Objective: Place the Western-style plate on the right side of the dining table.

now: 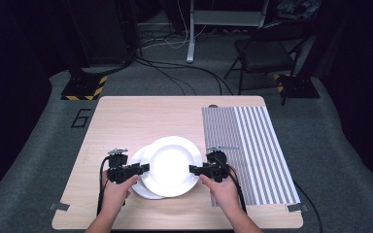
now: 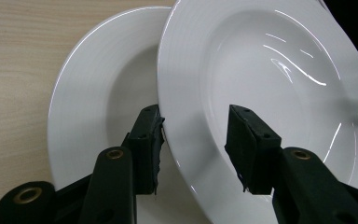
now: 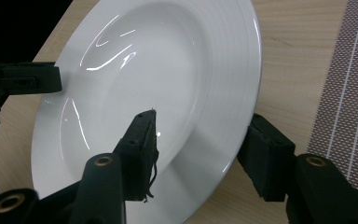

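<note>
1. High view: two white plates are seen on a light wooden table (image 1: 126,116), near its front edge. The upper plate (image 1: 171,166) is overlapped onto the lower plate (image 1: 138,187), which is shown only as a crescent at the left and bottom-left. A grey striped mat (image 1: 252,145) is laid along the table's right part, just beside the upper plate's right rim. The left gripper (image 1: 143,168) is held by the left hand (image 1: 117,190) at the upper plate's left rim; the right gripper (image 1: 194,169) is held by the right hand (image 1: 222,189) at its right rim. Whether the rims are pinched can't be told from here.

2. Left gripper view: the upper plate (image 2: 261,84) is seen tilted over the lower plate (image 2: 98,116), w/ wood grain at the left. The upper plate's rim is straddled by the jaws, one below its edge and one over its inner face. The jaws are parted; firm contact can't be confirmed.

3. Right gripper view: the upper plate (image 3: 168,70) is seen w/ its rim between the parted jaws, one jaw over the bowl, the other outside the edge by the mat (image 3: 349,93). A gap is visible at the outer jaw, so no clamping is shown. The left gripper (image 3: 58,79) is seen at the far rim.
</note>
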{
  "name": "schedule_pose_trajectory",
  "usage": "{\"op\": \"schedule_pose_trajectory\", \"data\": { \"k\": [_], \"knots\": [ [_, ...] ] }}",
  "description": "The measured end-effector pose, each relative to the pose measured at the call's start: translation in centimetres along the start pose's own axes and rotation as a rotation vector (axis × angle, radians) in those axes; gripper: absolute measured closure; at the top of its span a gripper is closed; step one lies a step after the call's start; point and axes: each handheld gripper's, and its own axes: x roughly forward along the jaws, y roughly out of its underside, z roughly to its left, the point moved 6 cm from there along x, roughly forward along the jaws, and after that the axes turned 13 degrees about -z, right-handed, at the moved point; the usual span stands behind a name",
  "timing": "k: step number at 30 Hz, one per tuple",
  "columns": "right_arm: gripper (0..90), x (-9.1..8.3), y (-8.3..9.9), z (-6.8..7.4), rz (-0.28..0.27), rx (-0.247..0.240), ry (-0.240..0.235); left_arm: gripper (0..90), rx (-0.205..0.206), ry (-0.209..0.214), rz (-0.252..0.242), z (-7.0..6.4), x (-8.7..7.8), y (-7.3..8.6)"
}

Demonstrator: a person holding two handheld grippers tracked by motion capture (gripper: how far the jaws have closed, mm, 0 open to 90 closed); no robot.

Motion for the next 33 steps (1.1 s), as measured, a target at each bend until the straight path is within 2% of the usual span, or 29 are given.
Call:
{"op": "schedule_pose_trajectory", "data": {
  "k": [3, 9, 11, 20, 33],
  "knots": [
    [48.0, 0.1, -0.1, -0.2, -0.013, -0.005, 0.000, 56.1, -0.002, 0.005, -0.003, -0.1, 0.0, -0.1],
    [47.8, 0.0, -0.1, -0.4, -0.001, 0.024, 0.013, 56.3, -0.001, 0.011, -0.014, -0.5, -0.1, -0.5],
    [47.2, 0.0, -0.1, -0.5, -0.006, 0.018, 0.008, 56.3, -0.004, 0.011, -0.016, -0.7, -0.1, -0.6],
    [47.2, -0.6, -0.2, -0.4, -0.014, 0.044, 0.016, 56.3, 0.006, 0.021, -0.020, -1.0, 0.1, -0.9],
    [47.2, -1.6, -0.7, -0.7, -0.045, 0.047, 0.021, 56.8, 0.017, 0.041, -0.026, -1.8, 0.6, -1.3]
  ]
}}
